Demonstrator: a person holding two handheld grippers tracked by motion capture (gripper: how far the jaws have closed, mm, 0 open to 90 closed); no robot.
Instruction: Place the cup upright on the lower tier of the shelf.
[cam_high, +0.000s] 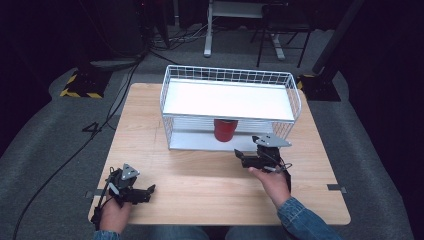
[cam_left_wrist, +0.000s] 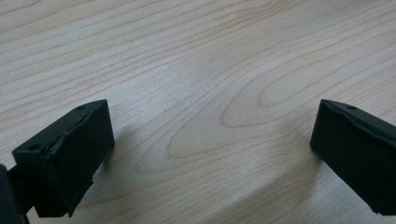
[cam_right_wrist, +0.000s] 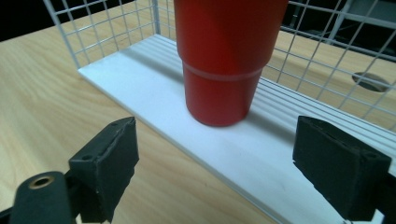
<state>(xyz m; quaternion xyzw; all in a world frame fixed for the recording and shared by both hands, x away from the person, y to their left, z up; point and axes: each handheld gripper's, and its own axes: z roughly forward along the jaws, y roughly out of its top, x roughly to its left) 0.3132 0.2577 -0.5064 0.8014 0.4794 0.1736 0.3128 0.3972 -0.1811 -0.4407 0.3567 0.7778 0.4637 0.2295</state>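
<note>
Wooden table (cam_high: 200, 190); red cup (cam_right_wrist: 224, 56) on rack shelf (cam_right_wrist: 261, 140), unlabelled.

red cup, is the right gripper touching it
Apart. The right gripper view shows the right gripper open, bare shelf lying between its jaws and the red cup.

The table (cam_high: 200, 190) is showing pale wood with a smooth, matt, clearly grained surface. The rack (cam_high: 170, 85) is presenting thin white-coated wire mesh with smooth, faintly glossy white shelf boards, the lower one finely ribbed toward 12 o'clock; the red cup (cam_right_wrist: 224, 60) standing on it is looking like smooth plastic with a soft sheen. The right gripper (cam_right_wrist: 215, 158) and left gripper (cam_left_wrist: 210, 154) are showing matt black, slightly rough-edged pads.
</note>
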